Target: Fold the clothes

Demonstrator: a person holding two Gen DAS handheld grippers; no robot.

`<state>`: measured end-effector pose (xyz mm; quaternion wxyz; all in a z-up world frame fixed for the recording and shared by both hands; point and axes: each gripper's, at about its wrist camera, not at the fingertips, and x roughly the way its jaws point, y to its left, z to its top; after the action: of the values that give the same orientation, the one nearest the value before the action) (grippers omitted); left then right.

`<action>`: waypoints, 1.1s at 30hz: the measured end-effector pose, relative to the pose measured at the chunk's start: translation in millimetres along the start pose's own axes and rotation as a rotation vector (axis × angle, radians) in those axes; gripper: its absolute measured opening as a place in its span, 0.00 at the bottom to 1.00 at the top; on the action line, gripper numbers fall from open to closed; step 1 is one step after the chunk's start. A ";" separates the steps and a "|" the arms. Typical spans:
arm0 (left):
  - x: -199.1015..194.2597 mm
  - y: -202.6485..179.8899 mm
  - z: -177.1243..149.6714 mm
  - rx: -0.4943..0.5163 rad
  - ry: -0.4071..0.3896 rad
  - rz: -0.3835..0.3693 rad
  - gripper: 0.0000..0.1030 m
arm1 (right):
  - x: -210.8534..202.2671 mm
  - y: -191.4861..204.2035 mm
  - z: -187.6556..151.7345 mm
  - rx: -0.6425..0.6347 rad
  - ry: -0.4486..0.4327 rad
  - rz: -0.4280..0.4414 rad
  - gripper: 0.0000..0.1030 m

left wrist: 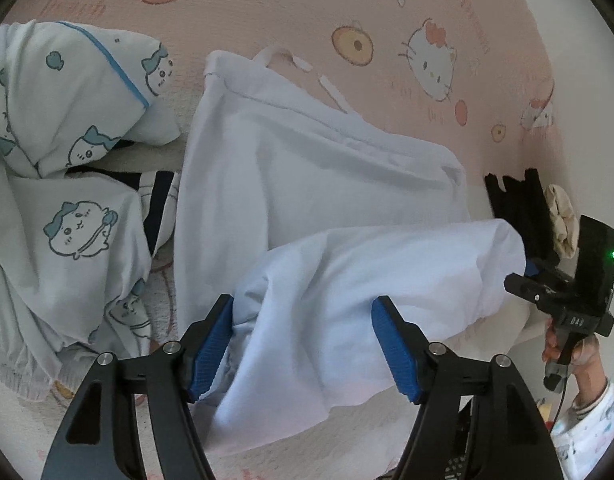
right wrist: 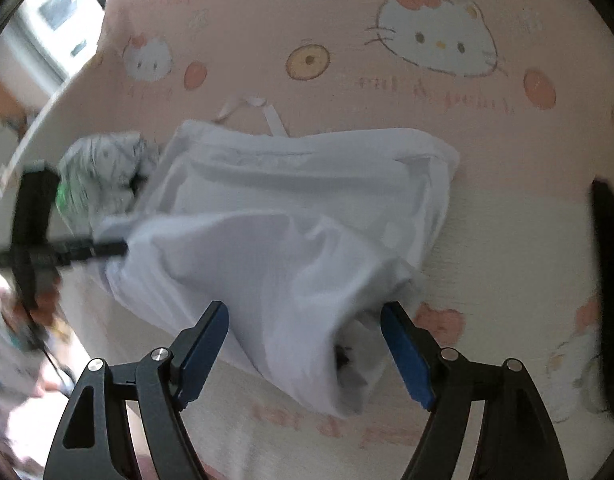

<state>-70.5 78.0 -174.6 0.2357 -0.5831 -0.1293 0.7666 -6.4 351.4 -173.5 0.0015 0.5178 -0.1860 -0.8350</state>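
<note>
I am in a home, in what looks like a bedroom. I work over a bed whose pink sheet (right wrist: 387,128) is printed with cartoon cats, flowers and fruit. Cartoon-print pyjamas (left wrist: 67,168) lie heaped at the left, a white garment (left wrist: 307,184) is spread in the middle, and a bright window (right wrist: 55,16) shows far left.

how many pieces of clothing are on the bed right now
3 distinct: the white garment in the middle, cartoon-print pajamas at its left, a black item at right. Others may lie hidden under the pajamas.
</note>
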 end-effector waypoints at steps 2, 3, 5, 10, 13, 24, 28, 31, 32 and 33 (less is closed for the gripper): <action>-1.9 -0.6 -2.1 -0.001 -0.029 -0.013 0.64 | 1.9 -6.0 -0.1 0.081 -0.046 0.070 0.75; -3.2 0.1 -3.0 -0.004 -0.041 -0.020 0.57 | 3.2 -9.4 -2.2 0.131 -0.067 0.094 0.70; -6.3 2.8 -5.4 -0.025 -0.068 -0.038 0.46 | 7.3 -14.6 -6.1 0.218 -0.081 0.139 0.45; -20.7 10.7 -19.0 -0.073 -0.114 -0.127 0.32 | -1.3 -10.2 -25.3 0.266 -0.129 0.232 0.30; -28.3 6.4 -32.7 -0.051 -0.122 -0.156 0.32 | -11.9 -3.6 -41.7 0.273 -0.142 0.282 0.30; -44.0 1.2 -89.1 0.028 -0.098 -0.198 0.32 | -23.3 9.4 -117.6 0.240 -0.064 0.326 0.32; -48.9 14.7 -110.5 -0.006 -0.102 -0.178 0.32 | -24.9 13.1 -142.4 0.236 -0.074 0.267 0.32; -51.2 8.6 -120.7 0.033 -0.115 -0.131 0.32 | -26.7 12.2 -153.0 0.254 -0.101 0.232 0.32; -51.8 3.4 -123.7 0.058 -0.117 -0.101 0.32 | -27.0 12.9 -155.5 0.251 -0.105 0.215 0.32; -52.1 -0.5 -125.9 0.076 -0.116 -0.077 0.32 | -26.4 14.5 -157.4 0.240 -0.101 0.194 0.32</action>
<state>60.7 42.2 -167.0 0.2792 -0.5228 -0.1359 0.7939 139.3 294.4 -208.3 0.0110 0.4514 -0.3332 -0.8277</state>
